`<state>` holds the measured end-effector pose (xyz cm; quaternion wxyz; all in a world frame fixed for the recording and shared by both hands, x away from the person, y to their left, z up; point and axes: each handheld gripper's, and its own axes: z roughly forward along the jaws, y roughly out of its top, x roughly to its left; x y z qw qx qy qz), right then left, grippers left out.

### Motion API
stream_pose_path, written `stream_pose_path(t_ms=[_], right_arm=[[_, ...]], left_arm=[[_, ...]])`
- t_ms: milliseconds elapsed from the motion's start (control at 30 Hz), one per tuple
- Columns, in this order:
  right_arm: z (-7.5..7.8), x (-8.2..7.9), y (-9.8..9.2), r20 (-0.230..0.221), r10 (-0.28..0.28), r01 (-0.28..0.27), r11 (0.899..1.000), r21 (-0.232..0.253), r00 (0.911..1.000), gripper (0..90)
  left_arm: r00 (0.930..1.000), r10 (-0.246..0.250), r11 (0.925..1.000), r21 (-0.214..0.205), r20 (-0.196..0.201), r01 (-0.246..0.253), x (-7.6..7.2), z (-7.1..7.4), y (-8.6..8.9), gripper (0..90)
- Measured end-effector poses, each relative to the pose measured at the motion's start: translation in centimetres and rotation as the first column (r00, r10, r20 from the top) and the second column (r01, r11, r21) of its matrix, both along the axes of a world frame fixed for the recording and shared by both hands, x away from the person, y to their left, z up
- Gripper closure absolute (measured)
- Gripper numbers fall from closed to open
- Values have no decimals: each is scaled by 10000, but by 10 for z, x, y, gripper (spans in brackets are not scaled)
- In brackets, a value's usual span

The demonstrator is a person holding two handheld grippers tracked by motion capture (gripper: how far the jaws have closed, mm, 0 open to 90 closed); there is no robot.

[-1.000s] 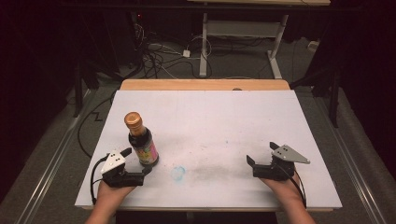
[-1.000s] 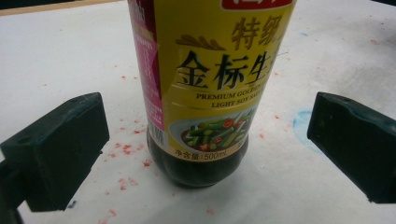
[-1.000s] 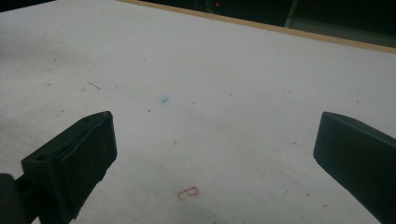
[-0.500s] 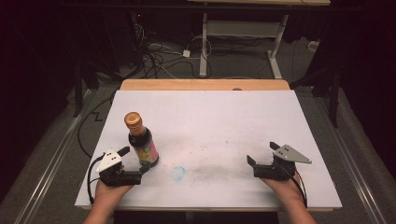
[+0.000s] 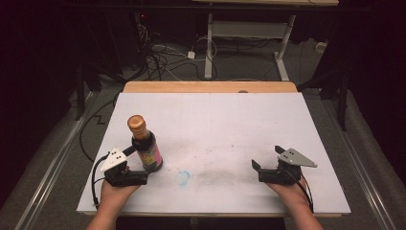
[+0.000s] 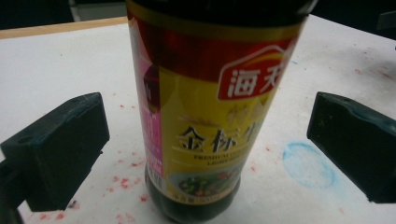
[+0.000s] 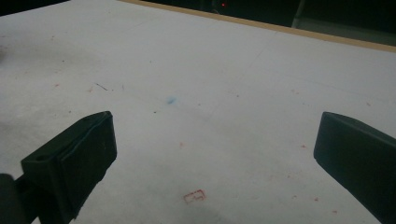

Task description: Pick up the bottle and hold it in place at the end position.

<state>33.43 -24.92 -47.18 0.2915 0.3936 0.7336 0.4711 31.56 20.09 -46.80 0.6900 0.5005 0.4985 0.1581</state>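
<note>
**Bottle bracketed, grip not yet made**

In the left gripper view the jaws stand wide apart, one on each side of the sauce bottle [image 6: 212, 107], with a clear gap to the label on both sides (nothing is clamped). The left gripper [image 5: 139, 165] sits just at the bottle's base, at about 7 o'clock on the tabletop [image 5: 230, 120]. Closing and lifting are, I judge, what is left. The right gripper [image 5: 265, 160] rests at about 4 o'clock, jaws spread wide over bare surface, holding nothing. A faint blue ring [image 5: 182, 177] lies just at the bottle's 4 o'clock. The near edge is close behind both hands; toward 12 o'clock the surface runs open.
</note>
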Motion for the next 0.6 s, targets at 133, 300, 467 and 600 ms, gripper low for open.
stream_pose_path(t_ms=[133, 300, 467, 600], right_arm=[[-1, 1, 2, -60, 9, -9, 10000, -36, 10000, 3], [-1, 2, 2, -60, 59, -60, 10000, -66, 10000, 2], [-2, 2, 2, -100, 31, -32, 10000, -41, 9999, 2], [-2, 2, 1, -91, -2, 2, 10000, -21, 10000, 3]], left_arm=[[10000, 74, 10000, -3, -30, -74, 8, 1, -2, 0], [9999, 119, 9999, 5, 110, -119, 12, 4, -1, 15], [9997, 16, 9999, -126, 259, -12, 13, 8, -2, 83], [9990, -20, 9998, -177, 445, 28, 13, 13, -3, 153]])
